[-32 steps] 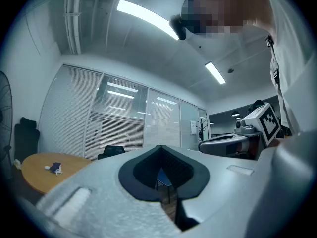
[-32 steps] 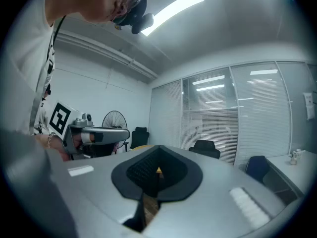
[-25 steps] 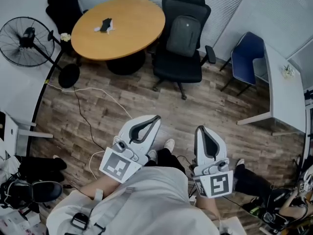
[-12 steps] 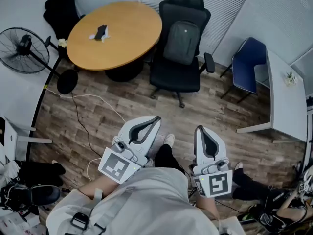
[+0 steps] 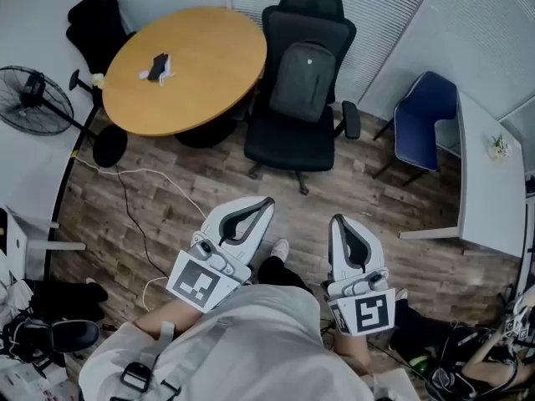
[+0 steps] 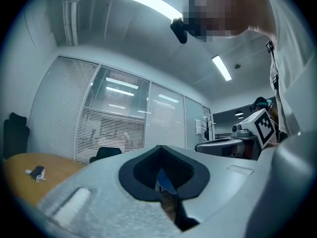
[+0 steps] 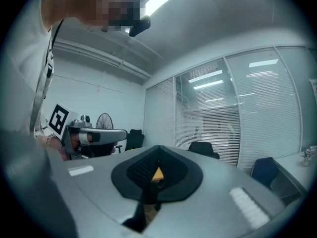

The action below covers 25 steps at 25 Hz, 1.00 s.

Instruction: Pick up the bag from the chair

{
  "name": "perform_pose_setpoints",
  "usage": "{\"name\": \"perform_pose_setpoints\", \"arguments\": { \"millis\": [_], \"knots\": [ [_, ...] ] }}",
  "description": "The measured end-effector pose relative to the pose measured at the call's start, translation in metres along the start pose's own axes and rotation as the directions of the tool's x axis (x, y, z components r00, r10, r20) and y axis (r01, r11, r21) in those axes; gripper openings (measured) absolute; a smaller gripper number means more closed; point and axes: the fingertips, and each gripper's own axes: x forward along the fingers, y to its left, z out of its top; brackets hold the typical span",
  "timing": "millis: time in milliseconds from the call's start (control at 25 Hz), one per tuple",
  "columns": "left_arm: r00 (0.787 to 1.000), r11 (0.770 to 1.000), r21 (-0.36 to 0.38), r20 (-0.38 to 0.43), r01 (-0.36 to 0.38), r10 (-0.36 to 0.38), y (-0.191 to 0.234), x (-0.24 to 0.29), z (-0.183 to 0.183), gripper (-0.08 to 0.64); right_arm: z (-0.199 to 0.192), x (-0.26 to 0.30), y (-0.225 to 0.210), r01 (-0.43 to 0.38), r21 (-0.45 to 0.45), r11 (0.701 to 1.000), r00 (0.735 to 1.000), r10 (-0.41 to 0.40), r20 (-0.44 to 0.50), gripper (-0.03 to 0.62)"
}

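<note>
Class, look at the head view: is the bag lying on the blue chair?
No, the gray bag leans upright on the black office chair.

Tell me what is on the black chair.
A grey bag stands upright on the chair, its base on the seat and its back against the backrest. It covers the middle of the backrest and the rear of the seat, so anything under or behind it cannot be seen.

Far ahead-left of left fingers (image 5: 216, 221): round table (image 5: 201, 78) w/ small obj (image 5: 156, 67); fan (image 5: 32, 98) further left. Ahead-right of right fingers (image 5: 374, 249): blue chair (image 5: 422, 119), desk (image 5: 493, 182).
</note>
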Motion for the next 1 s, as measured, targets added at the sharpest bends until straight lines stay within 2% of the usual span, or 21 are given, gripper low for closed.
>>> {"name": "perform_pose_setpoints", "arguments": {
  "millis": [600, 1000],
  "knots": [
    [1.000, 1.000, 0.013, -0.003, -0.013, 0.013, 0.002, 0.096, -0.008, 0.005, -0.008, 0.021, -0.095, -0.006, 0.024, 1.000, 1.000, 0.006, 0.002, 0.005],
    [0.999, 0.999, 0.015, -0.013, -0.035, 0.036, 0.013, 0.120, -0.010, 0.005, -0.011, 0.042, -0.113, -0.049, 0.028, 0.998, 0.999, 0.049, -0.008, 0.005]
  ]
}}
